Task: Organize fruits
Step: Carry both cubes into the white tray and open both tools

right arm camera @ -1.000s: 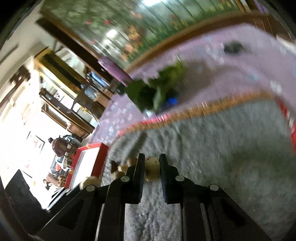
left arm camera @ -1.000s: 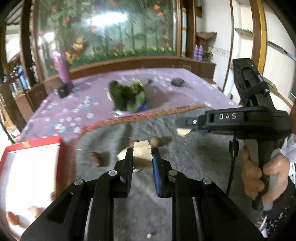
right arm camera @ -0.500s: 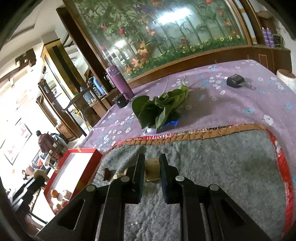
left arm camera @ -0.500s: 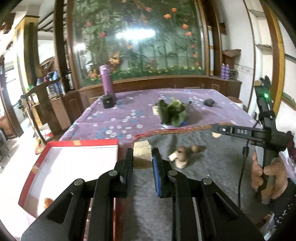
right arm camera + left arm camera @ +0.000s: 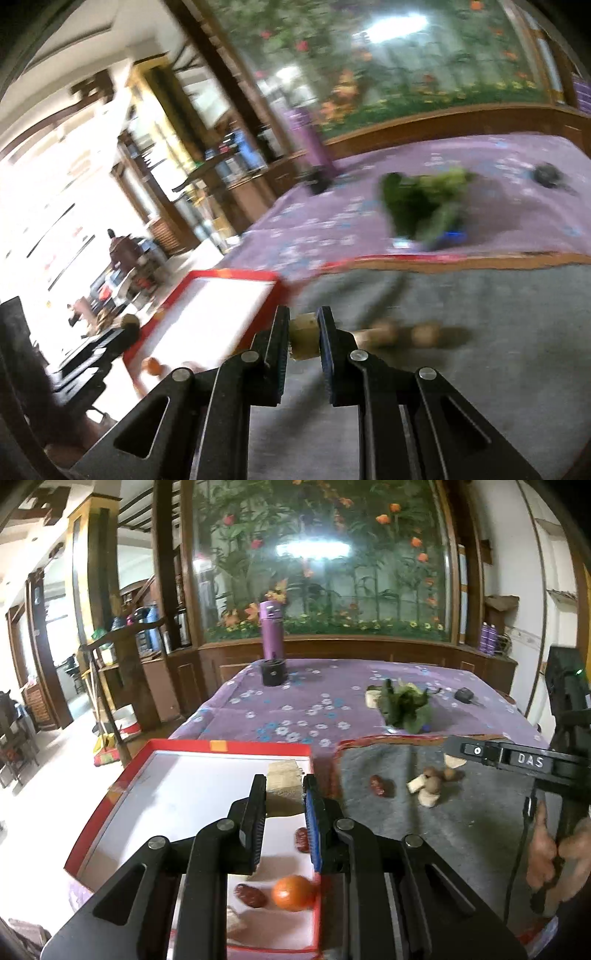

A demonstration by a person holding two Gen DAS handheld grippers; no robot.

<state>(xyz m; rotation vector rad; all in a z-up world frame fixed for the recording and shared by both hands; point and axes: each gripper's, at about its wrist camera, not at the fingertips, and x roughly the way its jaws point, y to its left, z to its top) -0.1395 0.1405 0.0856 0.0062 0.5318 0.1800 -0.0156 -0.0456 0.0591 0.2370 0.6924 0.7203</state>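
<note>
My left gripper (image 5: pixel 284 801) fingers clamp a tan block (image 5: pixel 283 782) above the red tray (image 5: pixel 110 794); my right gripper (image 5: pixel 303 338) pinches a pale chunk (image 5: pixel 303 332), which risks slipping mid-swing.

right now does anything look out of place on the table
Yes: a bunch of leafy greens lies on the purple cloth, apart from the fruit pieces on the grey mat. It is not fruit, so it looks odd.
</note>
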